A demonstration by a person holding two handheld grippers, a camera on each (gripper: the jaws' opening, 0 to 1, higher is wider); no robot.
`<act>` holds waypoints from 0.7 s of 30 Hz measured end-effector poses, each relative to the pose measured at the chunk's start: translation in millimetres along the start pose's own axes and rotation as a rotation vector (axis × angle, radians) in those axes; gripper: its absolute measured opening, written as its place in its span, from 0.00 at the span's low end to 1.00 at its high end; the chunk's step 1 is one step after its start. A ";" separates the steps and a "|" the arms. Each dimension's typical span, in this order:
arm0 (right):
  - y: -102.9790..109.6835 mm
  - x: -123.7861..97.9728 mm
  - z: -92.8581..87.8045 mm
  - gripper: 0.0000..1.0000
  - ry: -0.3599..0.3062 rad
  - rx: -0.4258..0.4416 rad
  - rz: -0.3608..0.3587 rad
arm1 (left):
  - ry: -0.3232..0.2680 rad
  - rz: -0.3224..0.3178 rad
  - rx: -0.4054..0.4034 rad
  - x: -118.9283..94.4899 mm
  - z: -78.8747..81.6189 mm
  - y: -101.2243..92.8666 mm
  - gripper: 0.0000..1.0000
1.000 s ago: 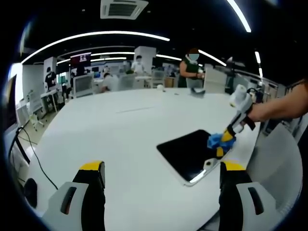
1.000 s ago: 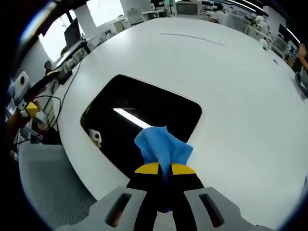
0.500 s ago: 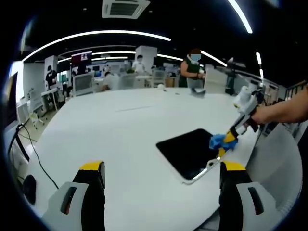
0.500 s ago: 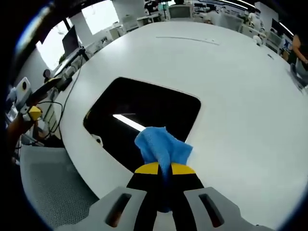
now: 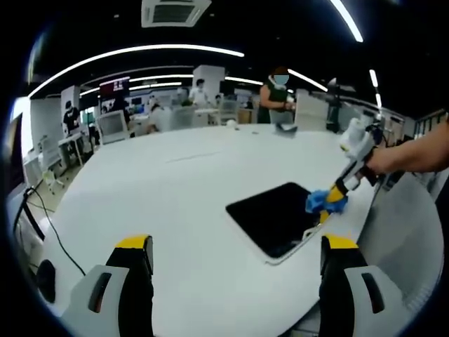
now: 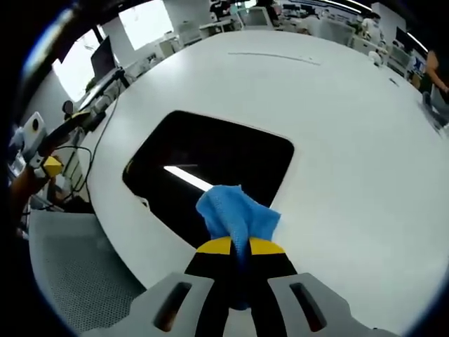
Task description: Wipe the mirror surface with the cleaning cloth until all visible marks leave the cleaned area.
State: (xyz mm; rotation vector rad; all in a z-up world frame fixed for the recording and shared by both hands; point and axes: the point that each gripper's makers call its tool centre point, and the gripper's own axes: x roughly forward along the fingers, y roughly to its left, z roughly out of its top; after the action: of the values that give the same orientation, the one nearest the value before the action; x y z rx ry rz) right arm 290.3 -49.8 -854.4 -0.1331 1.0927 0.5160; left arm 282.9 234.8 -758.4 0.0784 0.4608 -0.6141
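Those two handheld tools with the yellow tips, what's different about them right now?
The right tool has its jaws shut on the blue cloth, while the left tool has its jaws wide apart and holds nothing. The right tool reaches the near edge of the dark mirror; the left tool sits back from it over the bare white table. Both have yellow-tipped black jaws.

The mirror point(image 6: 210, 172) has a dark, glossy, smooth face that reflects a bright ceiling strip, set in a pale smooth rim. The cleaning cloth point(image 6: 237, 216) is blue fabric with a fine woven, matt texture. The tabletop point(image 6: 351, 140) is white, smooth and matt with a faint sheen. The right gripper point(image 6: 235, 247) has yellow-tipped black fingers point(image 6: 215, 247) above grey moulded plastic. A chair seat point(image 6: 77, 274) looks like grey perforated mesh.
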 end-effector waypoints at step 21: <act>12.7 3.8 5.3 0.01 -0.001 0.023 -0.015 | 0.004 0.002 -0.010 -2.1 -6.4 1.4 1.00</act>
State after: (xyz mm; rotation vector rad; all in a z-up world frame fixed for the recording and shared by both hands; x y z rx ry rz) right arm 290.1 -35.5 -853.4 -0.1206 1.0955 0.4894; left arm 279.7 238.4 -763.3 0.0706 0.4680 -0.6095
